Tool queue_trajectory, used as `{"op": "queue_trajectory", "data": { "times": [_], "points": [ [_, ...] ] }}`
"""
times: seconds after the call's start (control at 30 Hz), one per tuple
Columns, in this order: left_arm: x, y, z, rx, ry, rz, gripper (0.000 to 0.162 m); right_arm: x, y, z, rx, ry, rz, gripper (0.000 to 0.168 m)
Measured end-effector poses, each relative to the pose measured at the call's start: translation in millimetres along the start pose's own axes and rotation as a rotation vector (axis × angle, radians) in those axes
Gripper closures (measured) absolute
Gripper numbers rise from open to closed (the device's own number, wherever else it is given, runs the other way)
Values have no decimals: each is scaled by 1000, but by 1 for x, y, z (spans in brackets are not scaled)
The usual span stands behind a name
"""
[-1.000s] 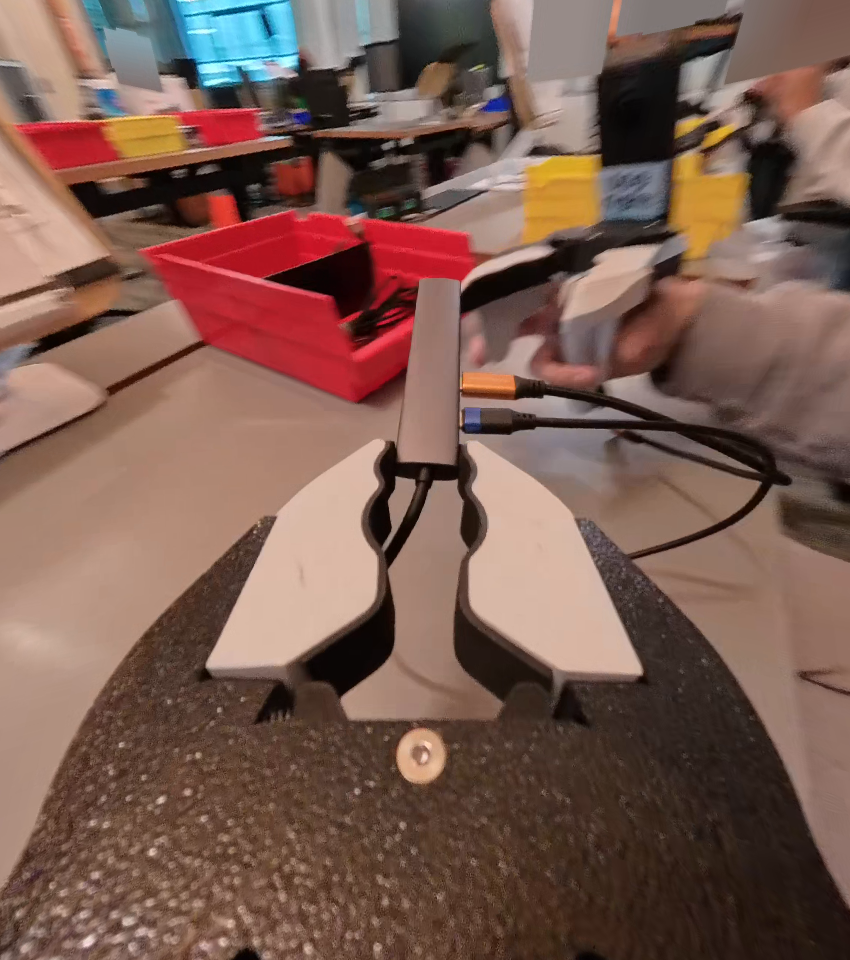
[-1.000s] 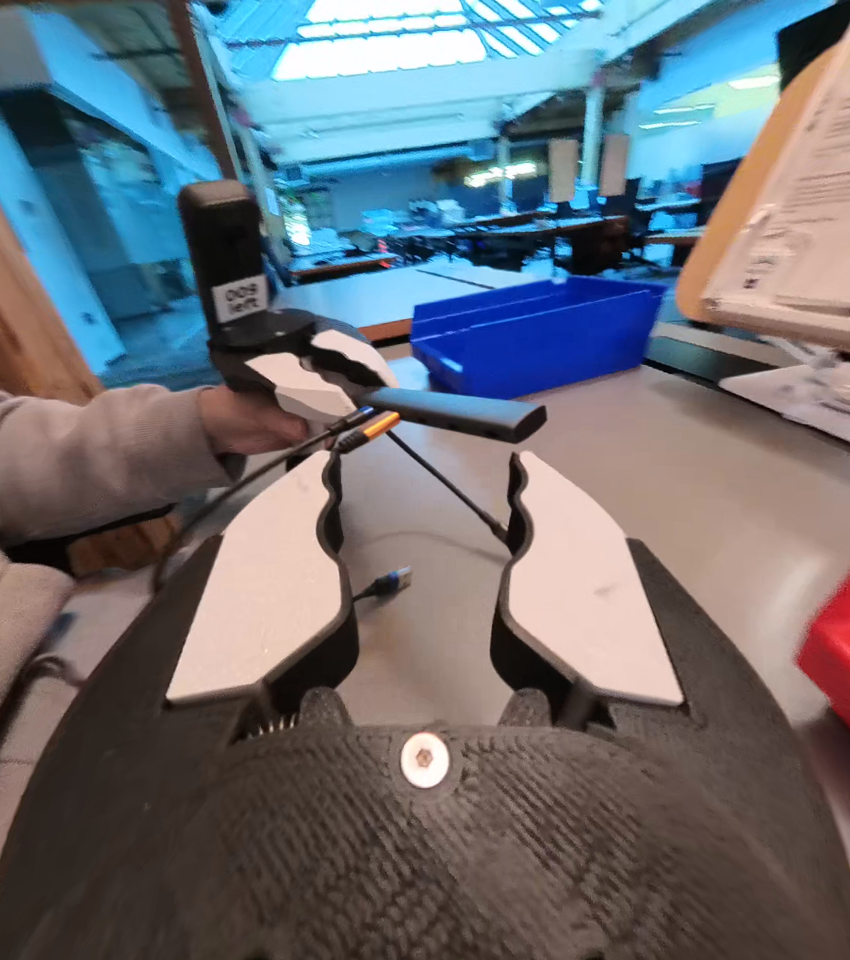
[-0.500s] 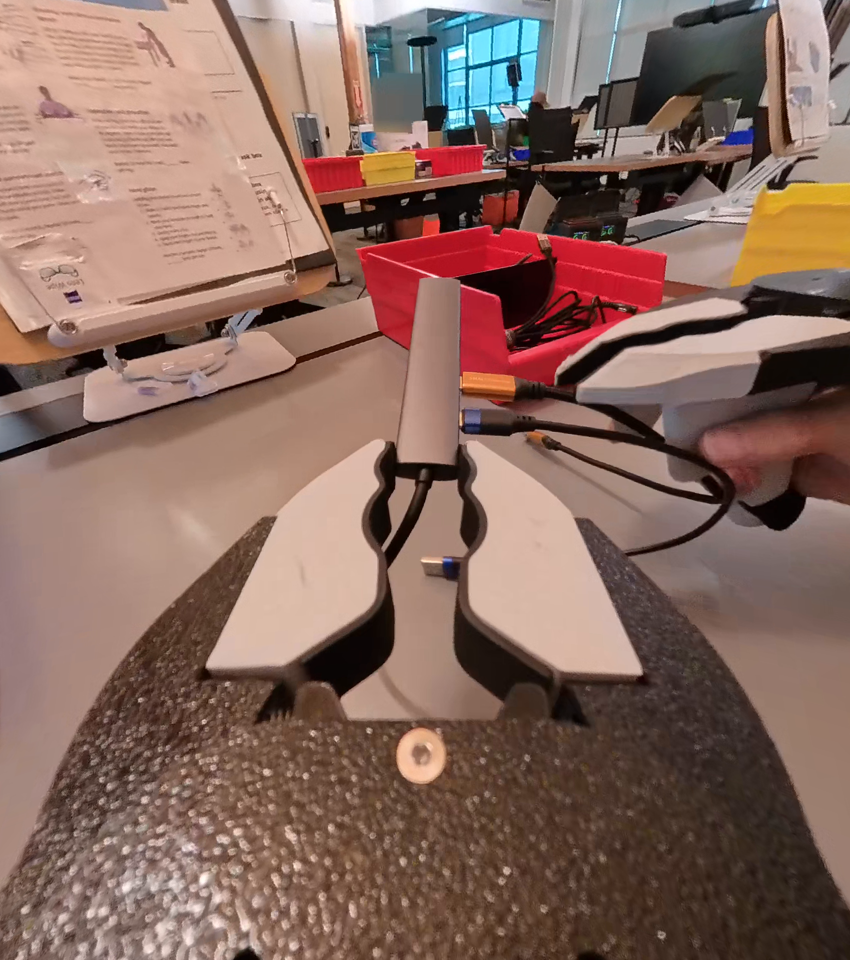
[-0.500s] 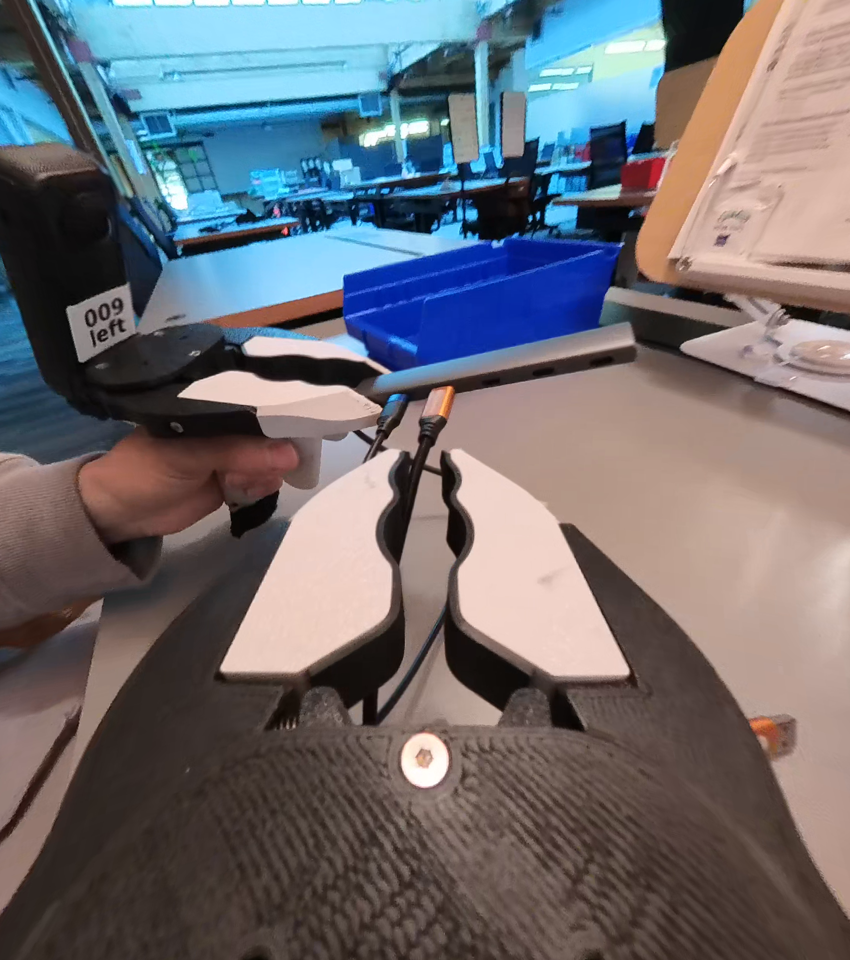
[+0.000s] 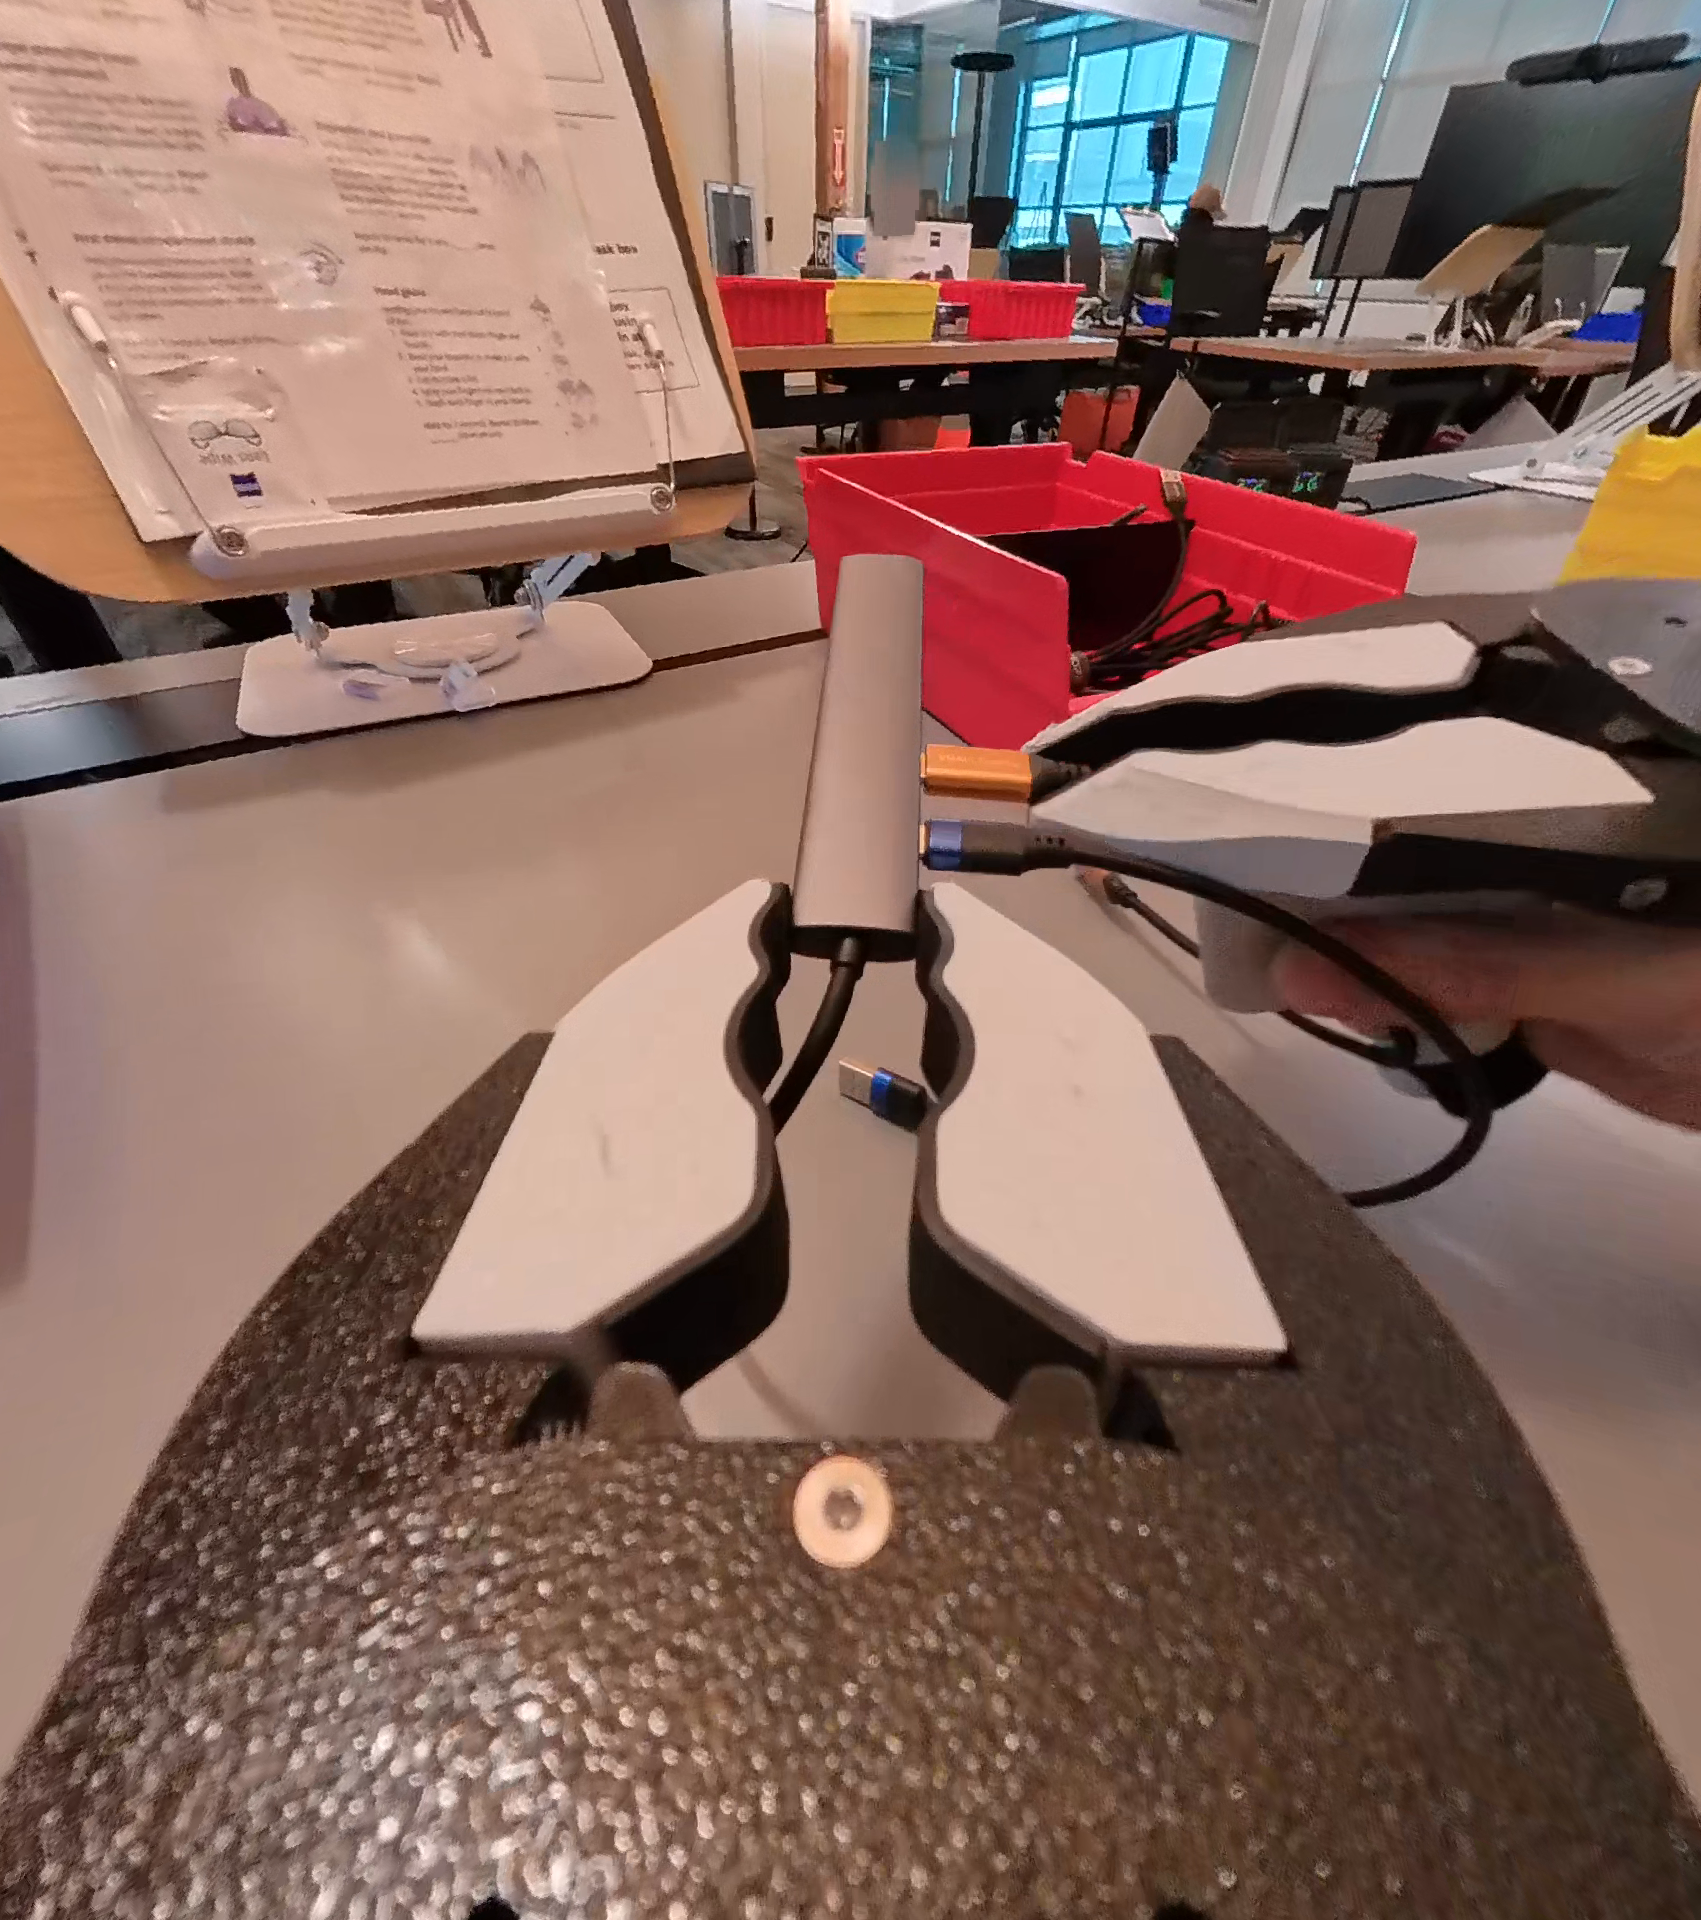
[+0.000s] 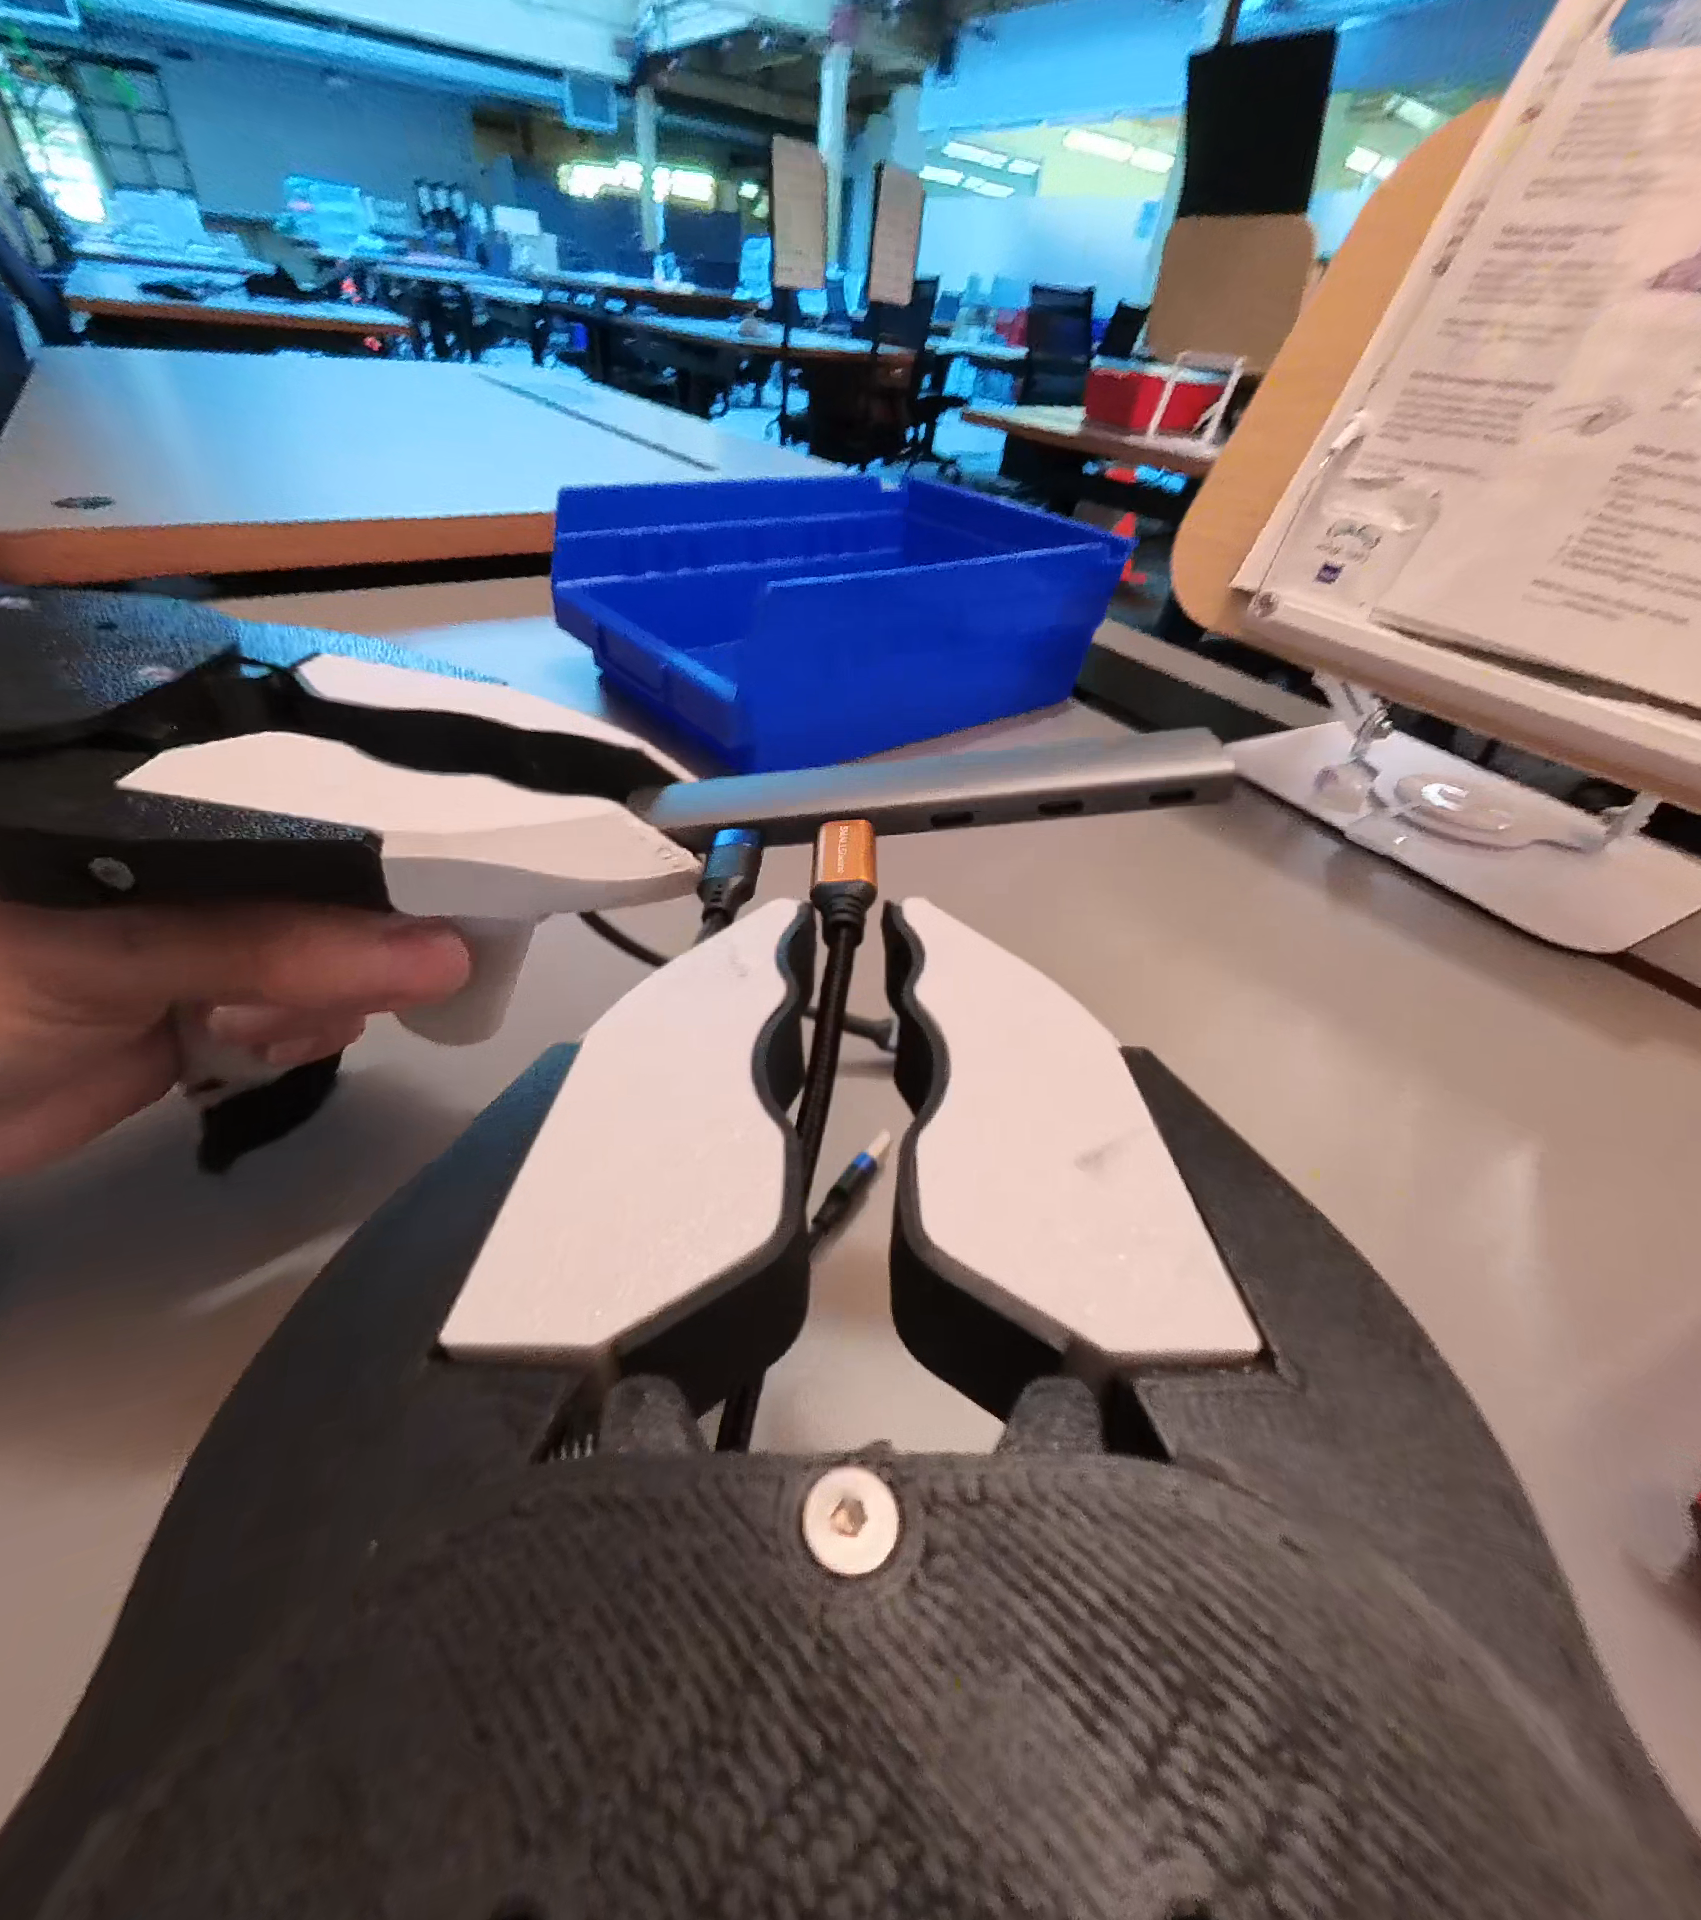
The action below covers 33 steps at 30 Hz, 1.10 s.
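My left gripper (image 5: 851,904) is shut on the near end of a grey USB hub (image 5: 861,727) and holds it above the grey table (image 5: 306,987). An orange plug (image 5: 976,771) and a blue plug (image 5: 971,840) sit in the hub's right side. My right gripper (image 6: 844,914) is shut on the braided cable just behind the orange plug (image 6: 844,862). It comes in from the right in the left wrist view (image 5: 1043,774). The hub (image 6: 929,795) and left gripper (image 6: 659,821) show in the right wrist view. A loose blue-ringed plug (image 5: 882,1091) lies on the table below.
A red bin (image 5: 1033,582) with black cables stands behind the hub, with a yellow bin (image 5: 1698,509) to its right. A blue bin (image 6: 825,623) stands at the table's other end. A document stand (image 5: 306,312) with papers is at the back. Black cable loops lie under the right hand (image 5: 1428,1143). The tips of one gripper are about 5 cm away from the tips of the other.
My right gripper was open a second ago; it has since closed on the orange plug's cable and moved close to the hub. My left gripper keeps its hold on the hub.
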<state>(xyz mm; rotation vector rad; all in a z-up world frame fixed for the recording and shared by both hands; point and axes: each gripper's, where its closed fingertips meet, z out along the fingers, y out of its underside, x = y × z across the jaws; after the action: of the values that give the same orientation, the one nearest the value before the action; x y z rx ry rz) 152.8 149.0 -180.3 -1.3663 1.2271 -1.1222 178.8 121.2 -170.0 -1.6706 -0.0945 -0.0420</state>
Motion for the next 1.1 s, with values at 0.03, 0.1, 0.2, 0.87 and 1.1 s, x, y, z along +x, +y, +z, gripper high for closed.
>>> {"op": "queue_trajectory", "data": {
  "times": [0.03,0.1,0.2,0.87,1.1],
  "points": [
    [-1,0,-1,0,1,-19,140,-1,-2,1,24,22,-6,158],
    [-2,-1,-3,-1,11,-28,140,-4,-4,2,60,64,-35,158],
    [-6,-1,-7,-7,22,-16,140,-8,-3,6,78,80,-50,158],
    [-8,10,-15,-2,62,-71,139,-15,-1,9,93,151,-150,149],
    [-10,10,-15,-7,48,-54,139,-16,-2,7,89,132,-153,150]
  ]
}}
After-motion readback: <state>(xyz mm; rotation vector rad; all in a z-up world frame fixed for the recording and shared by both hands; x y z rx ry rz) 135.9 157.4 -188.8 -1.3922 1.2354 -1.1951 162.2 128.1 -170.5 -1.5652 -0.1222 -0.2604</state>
